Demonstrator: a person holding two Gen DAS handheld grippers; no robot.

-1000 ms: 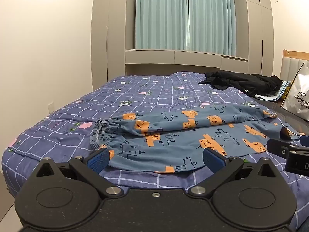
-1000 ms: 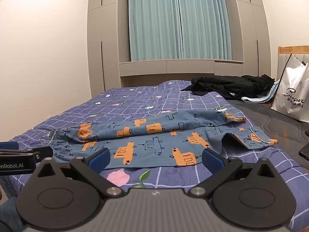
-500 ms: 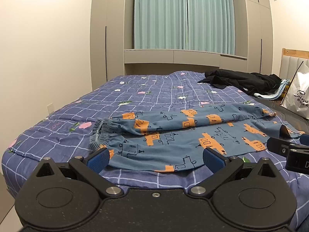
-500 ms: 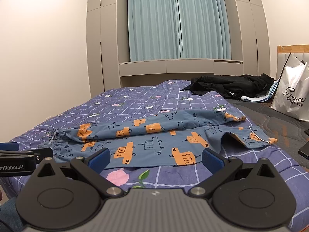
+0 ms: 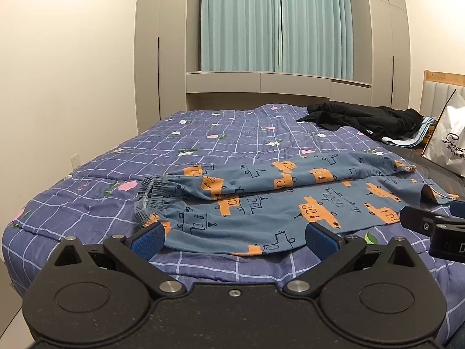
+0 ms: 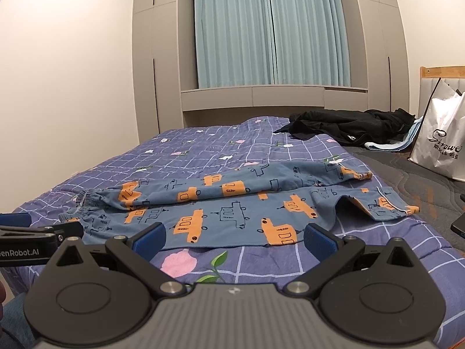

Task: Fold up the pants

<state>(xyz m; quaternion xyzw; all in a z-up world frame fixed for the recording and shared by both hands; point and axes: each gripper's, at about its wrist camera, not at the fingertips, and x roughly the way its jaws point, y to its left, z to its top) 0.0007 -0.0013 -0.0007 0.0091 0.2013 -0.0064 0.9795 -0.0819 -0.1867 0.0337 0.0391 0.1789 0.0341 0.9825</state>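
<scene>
Blue pants (image 5: pixel 279 200) with orange car prints lie flat across the bed, waistband (image 5: pixel 154 195) at the left, leg cuffs at the right, one leg lying partly over the other. They also show in the right wrist view (image 6: pixel 232 203). My left gripper (image 5: pixel 235 237) is open and empty, just short of the pants' near edge by the waist end. My right gripper (image 6: pixel 234 237) is open and empty, at the near edge toward the leg end. Each gripper shows at the edge of the other's view.
The bed has a purple checked quilt (image 5: pixel 221 142) with flowers. A black garment (image 5: pixel 363 117) lies at the back right, a white shopping bag (image 6: pixel 441 142) stands at the right. A dark phone (image 6: pixel 459 225) lies at the right edge. Wall at left, wardrobes and curtains behind.
Both grippers have drifted very slightly; the views have barely shifted. The pants lie as before and both grippers stay open.
</scene>
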